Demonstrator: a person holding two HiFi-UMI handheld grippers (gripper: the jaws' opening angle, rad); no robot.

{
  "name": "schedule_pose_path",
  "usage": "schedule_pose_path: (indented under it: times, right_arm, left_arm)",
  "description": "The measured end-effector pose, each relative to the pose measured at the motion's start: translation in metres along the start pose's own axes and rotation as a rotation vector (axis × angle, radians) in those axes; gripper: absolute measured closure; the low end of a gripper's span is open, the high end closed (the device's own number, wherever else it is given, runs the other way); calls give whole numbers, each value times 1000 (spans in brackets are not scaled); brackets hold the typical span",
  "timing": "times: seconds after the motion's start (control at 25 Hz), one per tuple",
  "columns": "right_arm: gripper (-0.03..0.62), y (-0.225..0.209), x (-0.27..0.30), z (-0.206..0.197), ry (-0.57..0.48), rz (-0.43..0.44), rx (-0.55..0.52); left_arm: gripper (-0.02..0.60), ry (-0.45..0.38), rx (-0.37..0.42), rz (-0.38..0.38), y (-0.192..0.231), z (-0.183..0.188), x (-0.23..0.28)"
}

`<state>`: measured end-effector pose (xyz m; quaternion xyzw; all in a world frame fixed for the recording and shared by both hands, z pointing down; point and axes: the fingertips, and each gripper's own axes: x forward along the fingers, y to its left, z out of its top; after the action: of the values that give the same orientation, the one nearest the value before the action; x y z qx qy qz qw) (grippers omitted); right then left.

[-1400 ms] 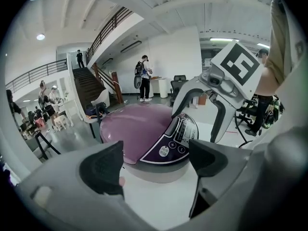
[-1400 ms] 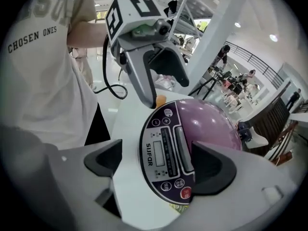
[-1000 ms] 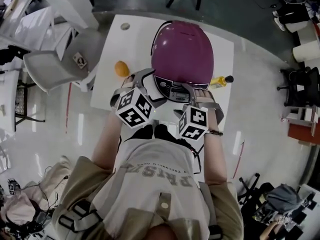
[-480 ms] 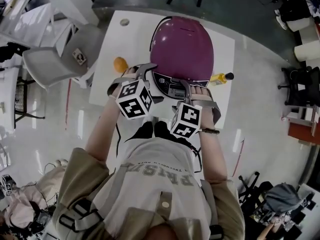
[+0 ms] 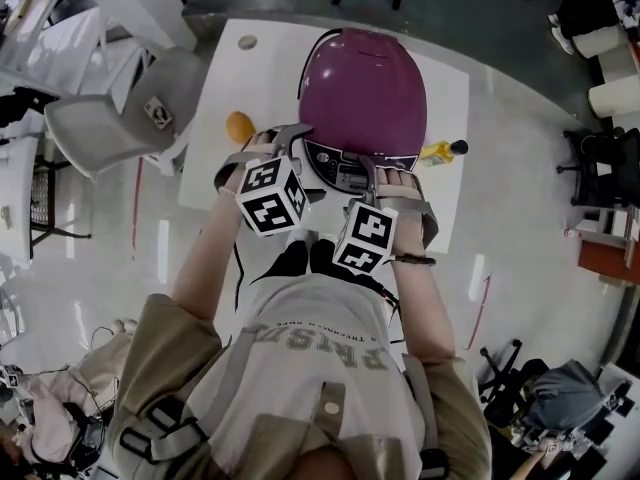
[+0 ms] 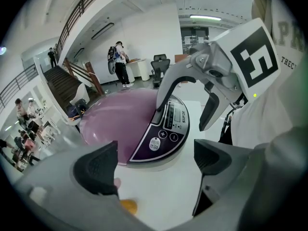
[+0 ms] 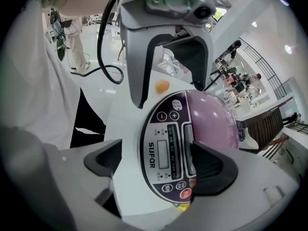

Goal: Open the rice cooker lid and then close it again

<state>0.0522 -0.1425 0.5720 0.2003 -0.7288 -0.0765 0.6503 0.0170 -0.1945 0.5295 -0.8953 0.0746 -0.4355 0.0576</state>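
Observation:
The purple rice cooker (image 5: 362, 90) stands on the white table (image 5: 262, 73) with its lid down. Its dark control panel (image 5: 343, 171) faces me. My left gripper (image 5: 285, 153) hovers at the cooker's front left, open, with only bare table between its jaws. In the left gripper view (image 6: 156, 162) the cooker (image 6: 122, 121) lies just ahead. My right gripper (image 5: 392, 180) hangs over the panel's right side, open and touching nothing. In the right gripper view (image 7: 159, 165) the panel (image 7: 166, 148) shows between the jaws, with the lid's latch bar (image 7: 188, 138) by the right jaw.
An orange fruit (image 5: 239, 127) lies on the table left of the cooker. A yellow bottle (image 5: 441, 151) lies at the cooker's right, near the table edge. A grey chair (image 5: 120, 118) stands off the table's left side. The cooker's black cord (image 5: 312, 58) curves round the back.
The left gripper has rolled a little and its jaws have spread slightly wider. The right gripper has tilted slightly. The lid stays down.

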Motion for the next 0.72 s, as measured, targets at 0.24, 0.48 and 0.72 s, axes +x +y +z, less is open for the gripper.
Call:
schedule_pose_path:
  times: [0.24,0.48,0.72]
  right_arm:
    - [162,-3,2,-7,80,-36,-56]
    - [149,-2,4,-9,118,-40,-80]
    - [135,0,5,-8,115,-34,-67]
  left_arm:
    - [74,5,3,0,1,2,0]
    - [74,5,9,7,2,2,1]
    - [74,6,23,17,5,2,-4]
